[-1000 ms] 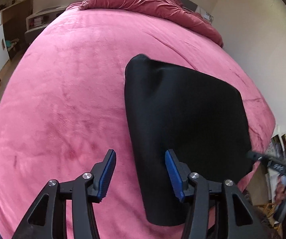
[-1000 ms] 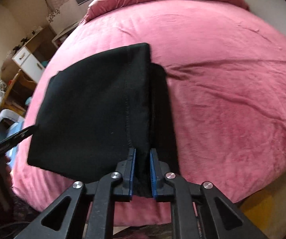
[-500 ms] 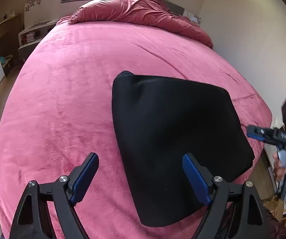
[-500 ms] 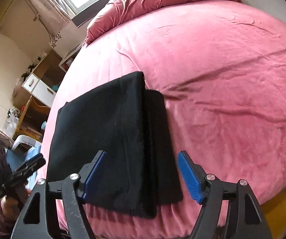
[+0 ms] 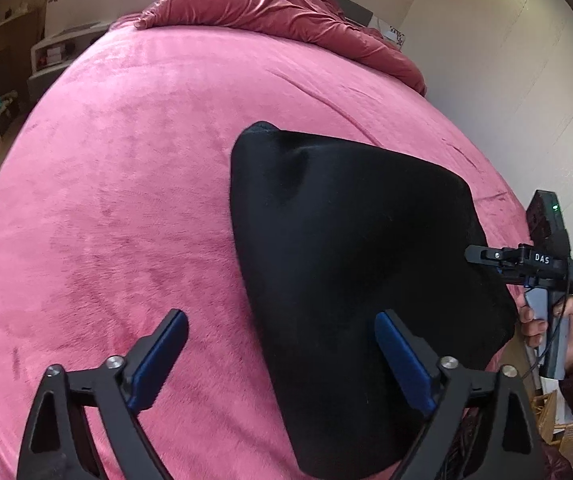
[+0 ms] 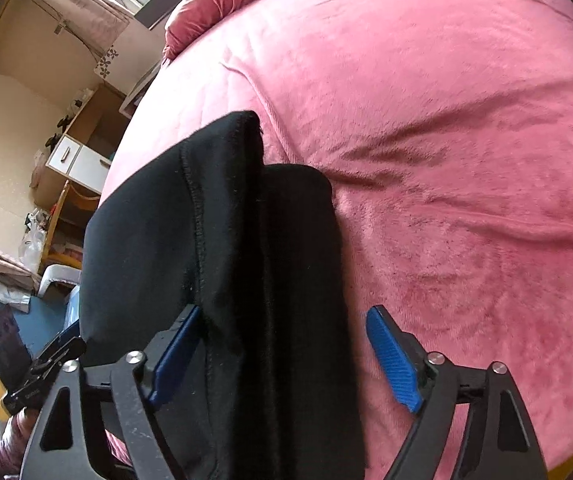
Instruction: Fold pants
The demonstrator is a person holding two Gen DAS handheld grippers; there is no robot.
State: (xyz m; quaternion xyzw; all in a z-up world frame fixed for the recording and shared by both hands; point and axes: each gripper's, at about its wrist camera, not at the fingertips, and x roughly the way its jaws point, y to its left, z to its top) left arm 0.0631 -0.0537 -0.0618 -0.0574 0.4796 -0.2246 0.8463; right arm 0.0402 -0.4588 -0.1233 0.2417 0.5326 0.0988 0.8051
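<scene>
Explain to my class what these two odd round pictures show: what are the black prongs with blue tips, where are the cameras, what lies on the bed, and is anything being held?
No robot here: a person carries a hand-held gripper in each hand, each bearing a fisheye camera looking along its two fingers. One picture is from the left hand-held gripper, the other from the right hand-held gripper. On the pink plush bedspread lie the folded black fabric pants. Both sets of jaws have just been opening and stand wide, gripping nothing; the pants merely lie under them.
</scene>
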